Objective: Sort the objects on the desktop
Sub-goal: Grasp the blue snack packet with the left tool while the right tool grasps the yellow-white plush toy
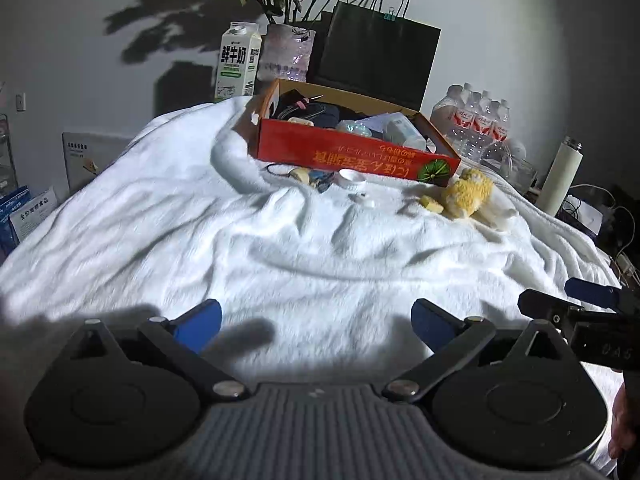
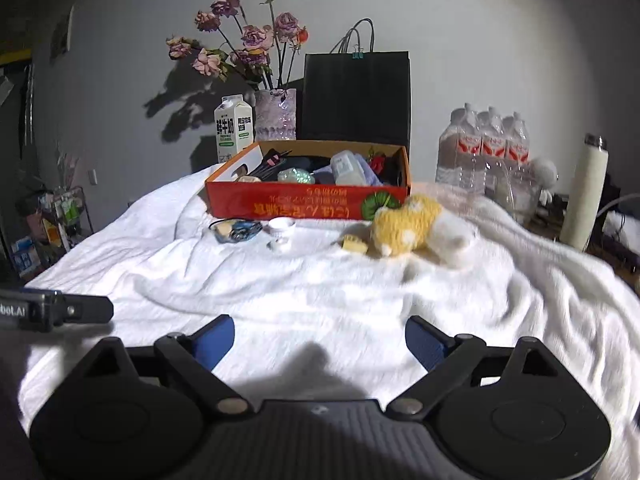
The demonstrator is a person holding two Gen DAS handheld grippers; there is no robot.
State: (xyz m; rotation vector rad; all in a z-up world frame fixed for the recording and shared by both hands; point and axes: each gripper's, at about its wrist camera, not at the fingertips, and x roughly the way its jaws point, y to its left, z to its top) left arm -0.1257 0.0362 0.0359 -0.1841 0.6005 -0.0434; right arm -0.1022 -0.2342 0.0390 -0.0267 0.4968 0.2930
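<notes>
- While both are held low over the white blanket (image 1: 240, 240), the left gripper (image 1: 316, 320) and the right gripper (image 2: 320, 338) are spread wide, with nothing between their fingers.
- Far ahead, the red box (image 2: 304, 200) holds several things; a yellow plush toy (image 2: 404, 226) and a small white cup (image 2: 282, 228) lie just before it.
</notes>
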